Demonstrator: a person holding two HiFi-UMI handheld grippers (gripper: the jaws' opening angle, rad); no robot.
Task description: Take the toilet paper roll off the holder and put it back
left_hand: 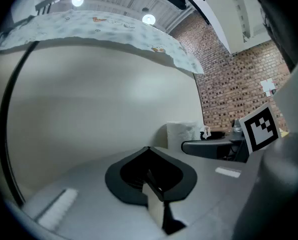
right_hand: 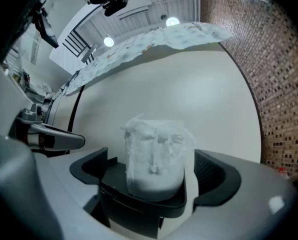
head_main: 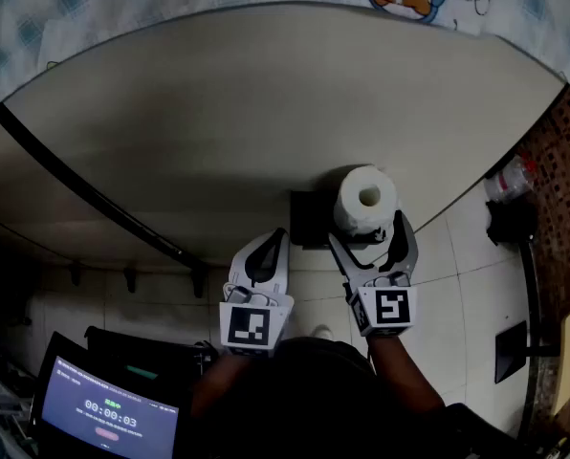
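A white toilet paper roll (head_main: 366, 197) is seen seated upright on its black plastic holder (head_main: 309, 220), which is fixed to the near edge of a plain beige panel (head_main: 218, 113), with white floor tiles (head_main: 457, 256) visible below. The roll is straddled by the right gripper (head_main: 367, 232), whose grey jaws are spread wide, one on the left of the paper and one on the right. In the right gripper view the roll (right_hand: 156, 149) is shown standing on the holder's dark ledge (right_hand: 139, 199) between the jaws of the right gripper (right_hand: 156, 164), with a clear gap left on both sides, so nothing is clasped yet. The left gripper (head_main: 277, 242) is held just to the left of the holder; in its own view its jaws (left_hand: 150, 151) are pressed together with nothing between them, and the roll (left_hand: 181, 134) is glimpsed farther off to the right.

The step in hand is judged to be the reach for the roll, with the removal not yet made. For the next move, the right jaws would need to be closed squarely on the soft sides of the roll, firmly enough to hold without crushing it, and the roll then lifted straight up off the holder.
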